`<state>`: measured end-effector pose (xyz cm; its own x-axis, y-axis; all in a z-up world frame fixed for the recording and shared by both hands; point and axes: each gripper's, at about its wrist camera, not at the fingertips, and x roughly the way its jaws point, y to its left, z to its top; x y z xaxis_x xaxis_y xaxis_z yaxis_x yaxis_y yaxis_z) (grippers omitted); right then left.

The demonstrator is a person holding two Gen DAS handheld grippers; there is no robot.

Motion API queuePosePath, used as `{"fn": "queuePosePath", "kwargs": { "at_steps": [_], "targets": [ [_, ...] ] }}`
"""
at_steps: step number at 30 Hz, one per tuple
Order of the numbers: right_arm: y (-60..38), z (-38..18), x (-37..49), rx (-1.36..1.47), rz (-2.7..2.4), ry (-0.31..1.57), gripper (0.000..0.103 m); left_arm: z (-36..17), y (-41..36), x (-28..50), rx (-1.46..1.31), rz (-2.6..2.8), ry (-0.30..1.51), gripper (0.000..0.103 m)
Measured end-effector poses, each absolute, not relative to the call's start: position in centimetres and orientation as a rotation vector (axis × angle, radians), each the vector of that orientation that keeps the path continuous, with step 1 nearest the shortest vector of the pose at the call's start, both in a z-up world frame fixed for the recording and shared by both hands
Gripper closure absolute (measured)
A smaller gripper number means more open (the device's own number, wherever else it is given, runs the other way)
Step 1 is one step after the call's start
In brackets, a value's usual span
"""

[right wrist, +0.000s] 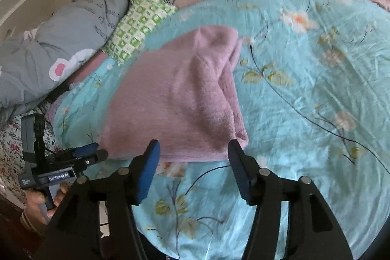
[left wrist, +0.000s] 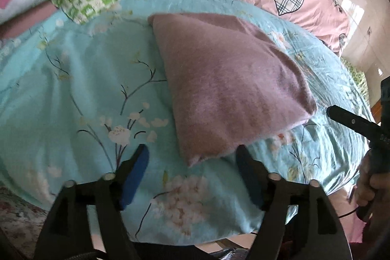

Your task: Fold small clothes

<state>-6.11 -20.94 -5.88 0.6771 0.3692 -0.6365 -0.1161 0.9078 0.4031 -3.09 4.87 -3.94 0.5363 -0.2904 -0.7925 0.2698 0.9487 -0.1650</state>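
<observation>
The left gripper is hovering with fingers spread at the near left corner of the mauve cloth lying folded on the bed, while the right gripper, fingers also spread and empty, is facing the near edge, so both should be pinching matching corners squarely before folding again.

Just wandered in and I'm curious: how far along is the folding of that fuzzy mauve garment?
Done: the fuzzy mauve knit garment lies folded in layers on the turquoise floral sheet. In hand: nothing; left hand-held gripper and right hand-held gripper are open at its near edge. Left: possibly another fold, though I can't tell.
</observation>
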Motion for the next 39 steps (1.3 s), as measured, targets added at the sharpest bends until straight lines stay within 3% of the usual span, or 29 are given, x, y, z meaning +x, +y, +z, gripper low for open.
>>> {"fn": "queuePosePath", "kwargs": {
  "at_steps": [14,21,24,27,29,39],
  "targets": [
    [-18.8,-6.8,-11.5,0.213,0.232,0.791,0.027,-3.7,4.5,-8.8,0.096,-0.268,0.830,0.020],
    [-18.1,-6.1,-13.5,0.140,0.235,0.761,0.008,-3.5,5.8,-9.2,0.105,-0.239,0.816,0.020],
    [-17.6,-5.3,-13.6,0.102,0.238,0.737,0.004,-2.7,5.9,-8.9,0.105,-0.227,0.794,0.017],
    [-16.7,-4.5,-13.3,0.056,0.244,0.700,0.001,-1.6,5.6,-8.5,0.093,-0.244,0.761,0.008],
    [-16.2,-4.2,-12.8,0.027,0.252,0.683,0.001,-1.4,5.3,-8.1,0.100,-0.243,0.747,0.002],
    [-14.6,-5.9,-9.2,-0.007,0.257,0.705,0.001,-3.7,4.5,-4.9,0.122,-0.189,0.799,0.002]
  ]
}}
